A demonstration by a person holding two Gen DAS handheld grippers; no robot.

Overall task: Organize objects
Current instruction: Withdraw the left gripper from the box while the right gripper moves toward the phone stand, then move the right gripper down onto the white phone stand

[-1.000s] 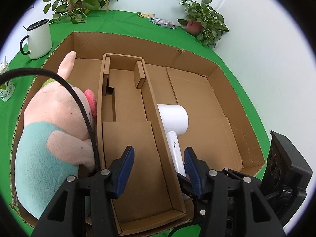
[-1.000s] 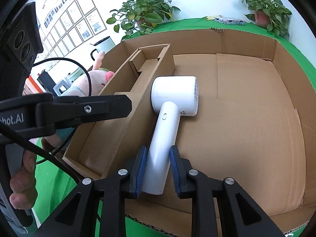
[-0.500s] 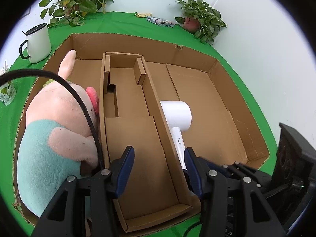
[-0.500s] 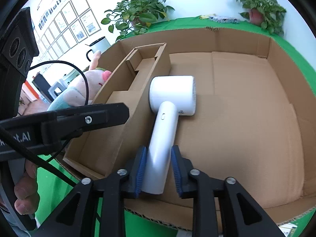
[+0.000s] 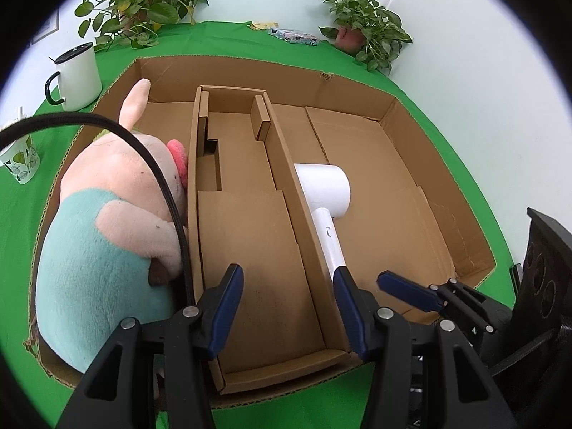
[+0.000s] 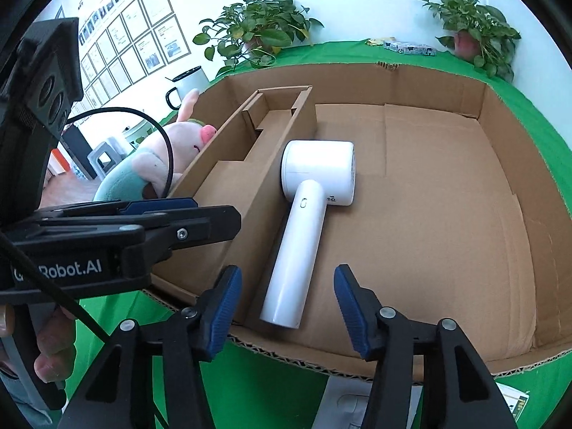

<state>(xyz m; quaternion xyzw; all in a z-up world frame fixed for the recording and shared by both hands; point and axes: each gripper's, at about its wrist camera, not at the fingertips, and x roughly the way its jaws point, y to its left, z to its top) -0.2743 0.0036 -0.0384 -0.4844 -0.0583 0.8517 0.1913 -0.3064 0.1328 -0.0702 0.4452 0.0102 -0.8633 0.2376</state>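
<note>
Now opening, right gripper (image 6: 287,307), jaws spreading with the white hair dryer's (image 6: 304,221) handle end between them but no pad pressing on it. Lying flat on the floor of the big cardboard tray (image 6: 500,164), barrel head pointing deeper in, handle running back toward the near rim, body just beside the wall of the narrow cardboard insert (image 6: 228,186).

Risk from here, as a guess: pulling back with a pad brushing the handle, dragging or spinning the dryer toward the low near edge. Rounded handle, smooth plastic, likely to roll a little if nudged. Also close company on the left: left gripper (image 5: 287,307) hanging half open and empty over the insert's near end, right finger nearly over the dryer's handle. Crossing paths or clipping the insert wall looks possible.

Out to the containers. Big tray: plush pig toy (image 5: 107,221) filling the left section, insert in the middle, hair dryer in the wide right section. Insert itself: only its own folded cardboard partitions showing. Outside the tray, on the green cloth: white mug (image 5: 77,73), potted plants.
</note>
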